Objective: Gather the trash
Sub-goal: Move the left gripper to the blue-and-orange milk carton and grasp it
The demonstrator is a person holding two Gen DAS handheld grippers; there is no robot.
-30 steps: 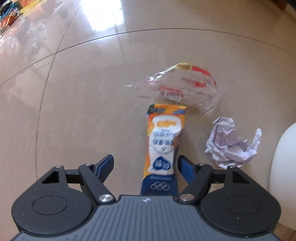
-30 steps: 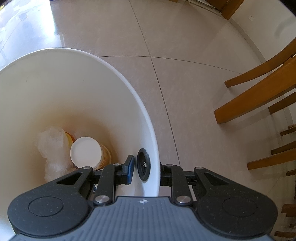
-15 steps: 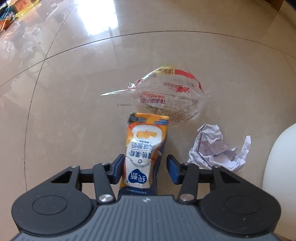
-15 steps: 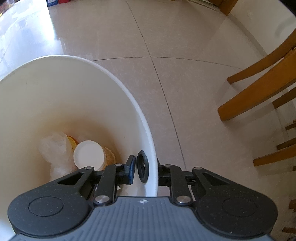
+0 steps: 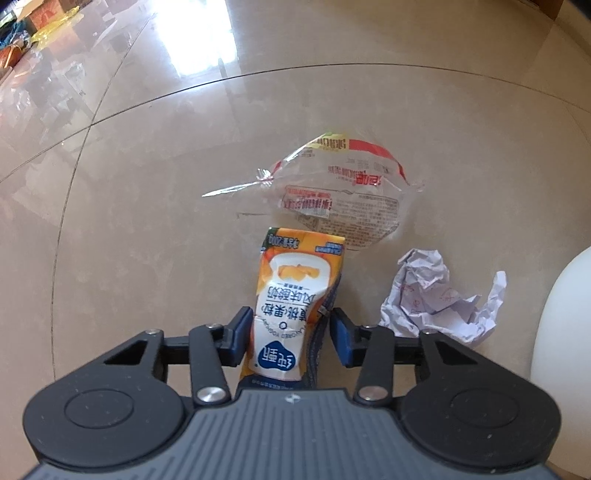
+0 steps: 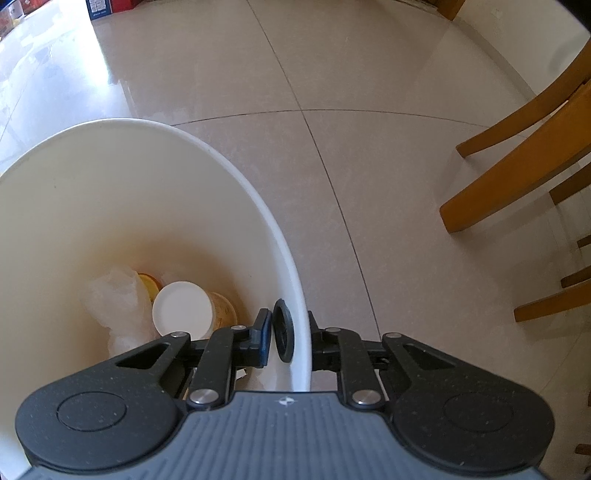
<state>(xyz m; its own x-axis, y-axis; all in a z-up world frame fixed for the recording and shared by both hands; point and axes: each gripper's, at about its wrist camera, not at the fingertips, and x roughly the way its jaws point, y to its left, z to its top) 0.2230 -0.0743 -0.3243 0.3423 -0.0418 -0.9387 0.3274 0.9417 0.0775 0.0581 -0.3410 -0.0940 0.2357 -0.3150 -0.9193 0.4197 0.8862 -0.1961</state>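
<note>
An orange and white yogurt carton (image 5: 291,291) lies on the tiled floor, and my left gripper (image 5: 291,332) is shut on its lower half. Beyond the carton a clear plastic wrapper (image 5: 343,192) with red print lies flat. A crumpled paper ball (image 5: 432,299) sits to the right of the carton. The white trash bin (image 5: 565,332) shows at the right edge of the left wrist view. My right gripper (image 6: 288,336) is shut on the wall of the white trash bin (image 6: 229,173), one finger inside and one outside. A white-lidded cup (image 6: 183,314) and a plastic bag (image 6: 114,306) lie at the bottom.
Wooden chair legs (image 6: 517,158) stand to the right of the bin. Boxes (image 6: 99,5) sit far off at the top left. Colourful clutter (image 5: 22,44) lies at the far left of the floor. Glossy tiles surround the trash.
My left gripper's fingers have moved forward around the carton and closed in on it. The right gripper keeps its hold on the bin, which has shifted slightly in view.
</note>
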